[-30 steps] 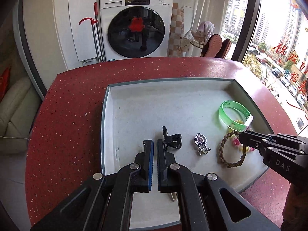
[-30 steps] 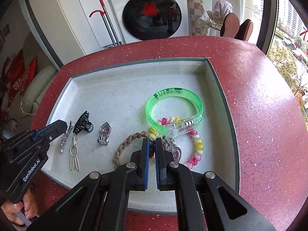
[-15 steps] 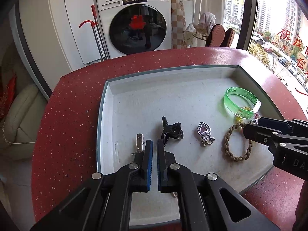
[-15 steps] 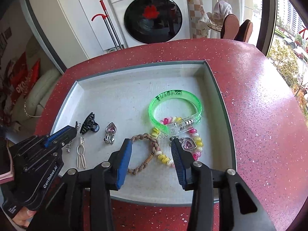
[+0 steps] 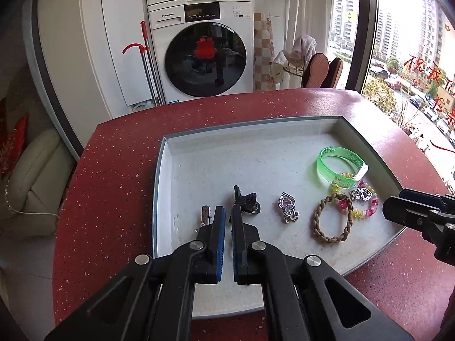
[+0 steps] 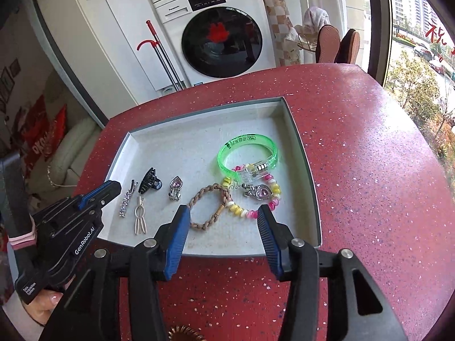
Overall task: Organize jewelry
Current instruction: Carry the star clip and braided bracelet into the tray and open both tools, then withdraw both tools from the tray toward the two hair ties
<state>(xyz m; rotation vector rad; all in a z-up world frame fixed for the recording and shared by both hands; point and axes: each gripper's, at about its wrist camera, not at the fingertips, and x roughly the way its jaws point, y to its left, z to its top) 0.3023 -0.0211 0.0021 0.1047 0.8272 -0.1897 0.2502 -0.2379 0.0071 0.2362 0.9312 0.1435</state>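
A grey tray point(image 6: 301, 170) on the red table holds the jewelry: a green bangle point(image 6: 246, 153), a pink-yellow bead bracelet point(image 6: 250, 213) with a silver heart charm point(image 6: 260, 191), a braided brown band point(image 6: 210, 207), a heart pendant point(image 6: 175, 187), a black claw clip point(image 6: 150, 180) and silver hairpins point(image 6: 126, 199). My right gripper point(image 6: 223, 218) is open and empty above the tray's near edge, just short of the bracelets. My left gripper point(image 5: 228, 214) is shut and empty over the tray's left part, between a silver pin point(image 5: 204, 216) and the black clip point(image 5: 246, 200).
The tray's walls point(image 5: 159, 187) rise around the items. The red speckled table point(image 6: 369, 170) extends to the right. A coiled brown object point(image 6: 184, 334) lies at the table's near edge. A washing machine point(image 5: 204, 56) stands behind the table.
My right gripper has opened, released the heart charm onto the bead bracelet, and pulled back and up. My left gripper stayed shut and drew back slightly.
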